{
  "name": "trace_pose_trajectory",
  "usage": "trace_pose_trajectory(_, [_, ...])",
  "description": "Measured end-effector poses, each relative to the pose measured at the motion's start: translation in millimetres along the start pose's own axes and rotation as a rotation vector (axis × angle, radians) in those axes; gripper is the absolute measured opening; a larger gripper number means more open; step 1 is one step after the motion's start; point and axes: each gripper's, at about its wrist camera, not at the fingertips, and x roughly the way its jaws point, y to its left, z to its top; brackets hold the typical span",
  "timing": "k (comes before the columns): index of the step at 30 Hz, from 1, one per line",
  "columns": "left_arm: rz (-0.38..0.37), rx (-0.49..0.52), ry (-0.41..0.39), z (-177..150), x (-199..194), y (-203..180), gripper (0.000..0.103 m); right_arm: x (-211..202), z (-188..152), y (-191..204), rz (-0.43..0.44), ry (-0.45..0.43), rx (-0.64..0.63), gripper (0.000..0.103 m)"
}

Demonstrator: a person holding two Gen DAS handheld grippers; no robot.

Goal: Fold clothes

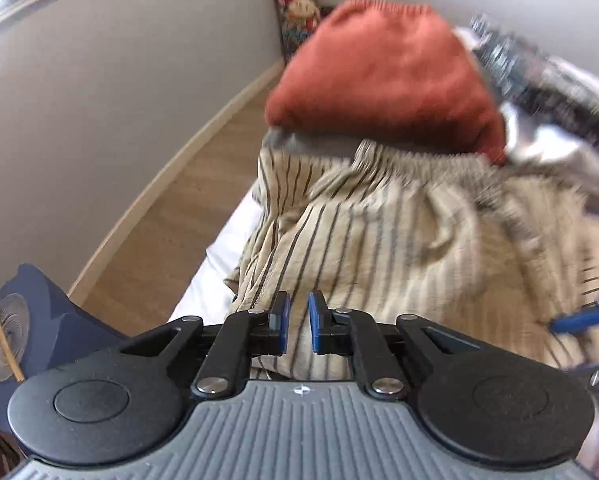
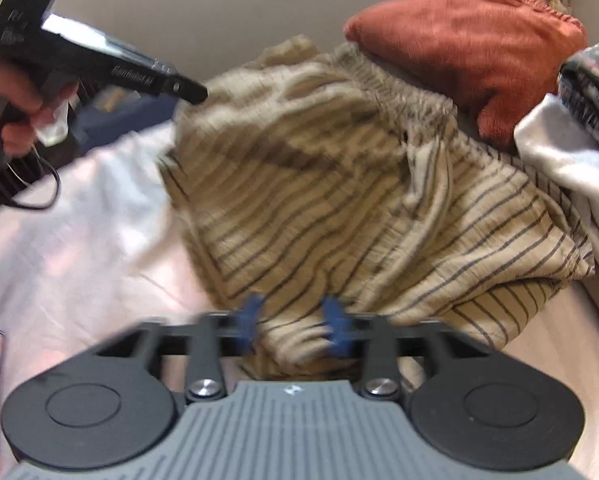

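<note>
A beige garment with dark stripes lies crumpled on a white bed sheet, its gathered waistband toward the far side. My left gripper has its blue pads close together with striped cloth between them. In the right wrist view a hand holds that left gripper at the upper left, and the cloth rises toward its tip. My right gripper is blurred, and a thick bunch of the garment's near edge fills the space between its pads. Its blue finger shows at the right edge of the left wrist view.
A rust-red cushion leans against the wall behind the garment. A patterned item on white cloth sits at the right. Wood floor and a navy object carrying a glass dish lie left of the bed.
</note>
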Motion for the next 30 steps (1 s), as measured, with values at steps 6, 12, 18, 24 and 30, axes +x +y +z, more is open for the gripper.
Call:
trace_pose_trajectory(6, [0.003, 0.009, -0.091, -3, -67, -17, 0.045, -62, 14, 24, -0.118, -0.144, 0.033, 0.082])
trace_pose_trajectory(12, [0.083, 0.039, -0.203, -11, -119, -49, 0.067, -121, 19, 44, -0.151, -0.307, 0.168, 0.093])
trace_pose_trajectory(18, [0.154, -0.044, -0.279, -30, -146, -72, 0.069, -145, 0, 68, -0.215, -0.385, 0.245, 0.1])
trace_pose_trajectory(24, [0.247, -0.22, -0.254, -66, -131, -105, 0.076, -139, -37, 79, -0.389, -0.415, 0.322, 0.1])
trace_pose_trajectory(30, [0.269, -0.291, -0.204, -94, -105, -135, 0.076, -136, -61, 69, -0.435, -0.45, 0.457, 0.1])
